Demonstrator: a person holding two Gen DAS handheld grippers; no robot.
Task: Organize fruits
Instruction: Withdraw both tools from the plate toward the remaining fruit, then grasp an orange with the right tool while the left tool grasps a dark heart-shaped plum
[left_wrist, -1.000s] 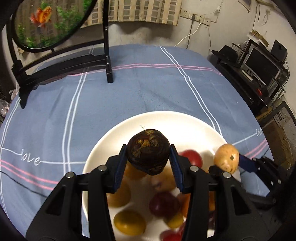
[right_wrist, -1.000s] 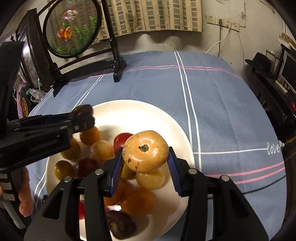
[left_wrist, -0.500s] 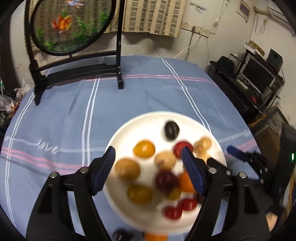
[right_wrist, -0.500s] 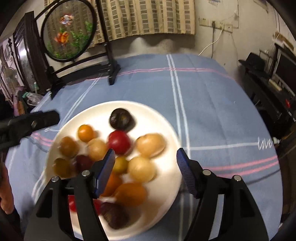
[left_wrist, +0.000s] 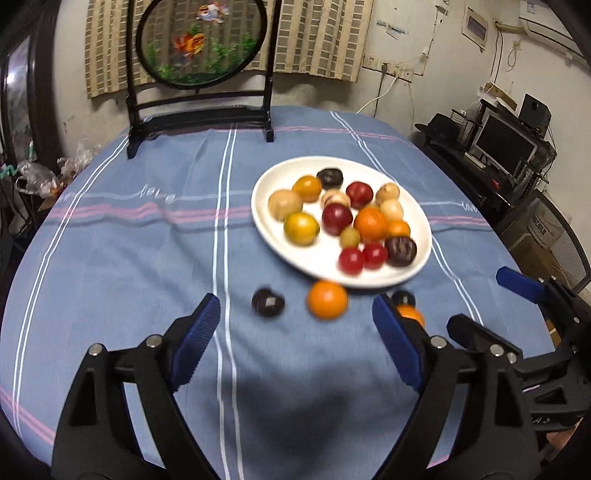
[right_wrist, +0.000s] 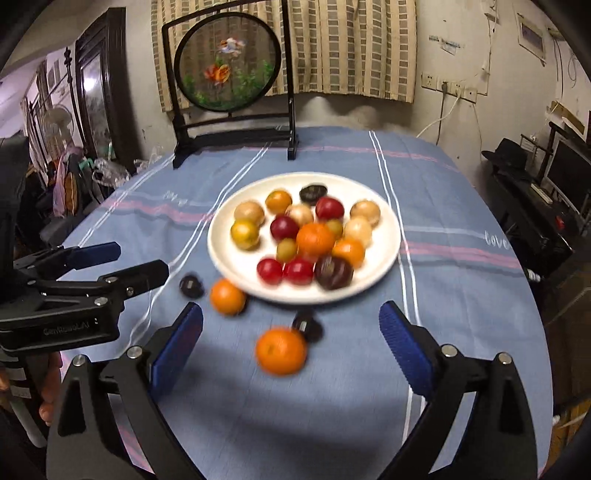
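Both tools are hanging with jaws spread wide and gripping nothing above a bench draped in a blue striped cloth (left_wrist: 110, 258): the left tool (left_wrist: 295, 343) and the right tool (right_wrist: 291, 345). Ahead of them, a round white plate (right_wrist: 229, 262) is holding a heap of mixed fruit. Between plate and tools, two orange fruits (right_wrist: 281, 350) (left_wrist: 327, 299) and two dark plums (left_wrist: 267, 302) (right_wrist: 307, 325) are lying loose on the cloth.
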